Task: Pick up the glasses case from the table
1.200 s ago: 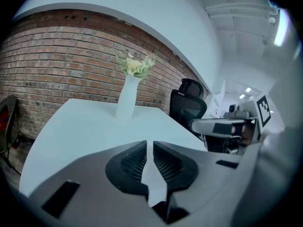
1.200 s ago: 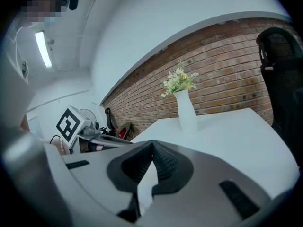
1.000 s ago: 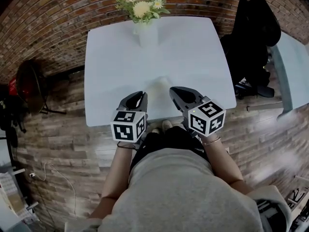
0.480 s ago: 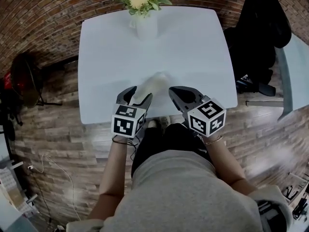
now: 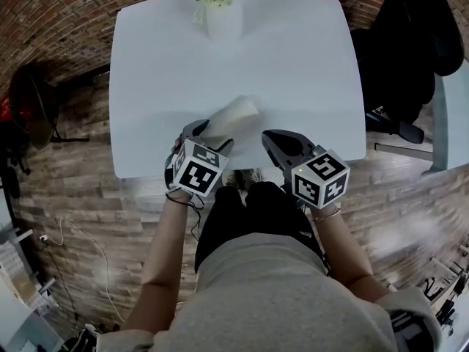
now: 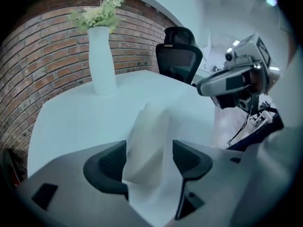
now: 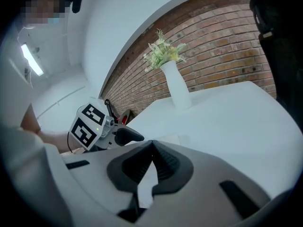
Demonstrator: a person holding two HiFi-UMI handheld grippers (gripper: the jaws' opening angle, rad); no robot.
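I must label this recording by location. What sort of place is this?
Probably an office or meeting room: a white table by a brick wall, a black office chair beside it, a vase of flowers on it.

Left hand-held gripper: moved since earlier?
Yes: the left hand-held gripper went forward to the case on the table; the case now sits between its jaws, which have just been opening.

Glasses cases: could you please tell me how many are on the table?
1. The white glasses case lies by the table's near edge, opposite the vase; no other seems hidden.
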